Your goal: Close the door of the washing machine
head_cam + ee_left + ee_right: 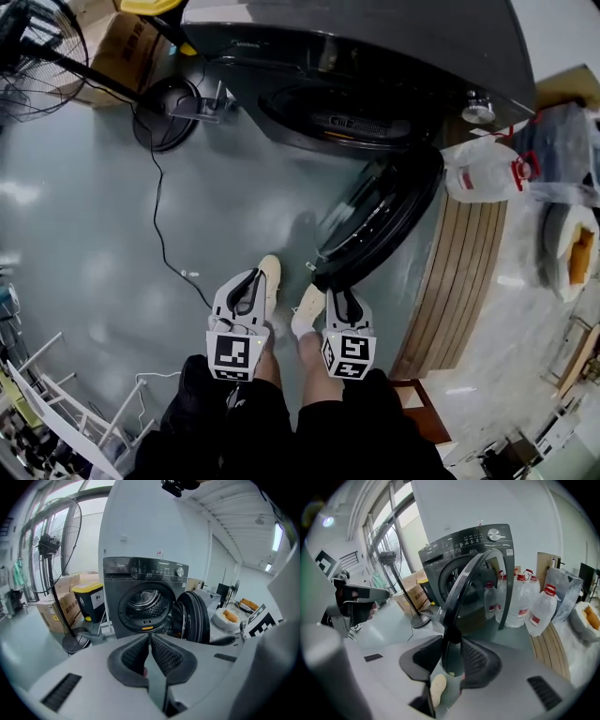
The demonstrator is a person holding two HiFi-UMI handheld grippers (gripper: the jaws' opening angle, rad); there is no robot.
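Note:
A dark grey washing machine [375,56] stands ahead with its drum [145,603] exposed. Its round door [380,220] hangs open, swung out toward me. My right gripper [339,295] is at the door's outer rim. In the right gripper view the black rim [461,588] runs down between the fingers [476,656] of the right gripper [451,644]; they stand apart around it, open. My left gripper [251,281] hangs beside it to the left, away from the door. Seen in its own view, the left gripper [150,639] is shut, pads meeting, with nothing between them.
A standing fan's base [167,112] and its cable [159,234] lie on the floor to the left, with cardboard boxes [122,42] and a yellow-lidded bin [89,599] behind. Water jugs [487,169] and a wooden pallet [464,272] sit to the right. The person's shoes [270,277] are below the grippers.

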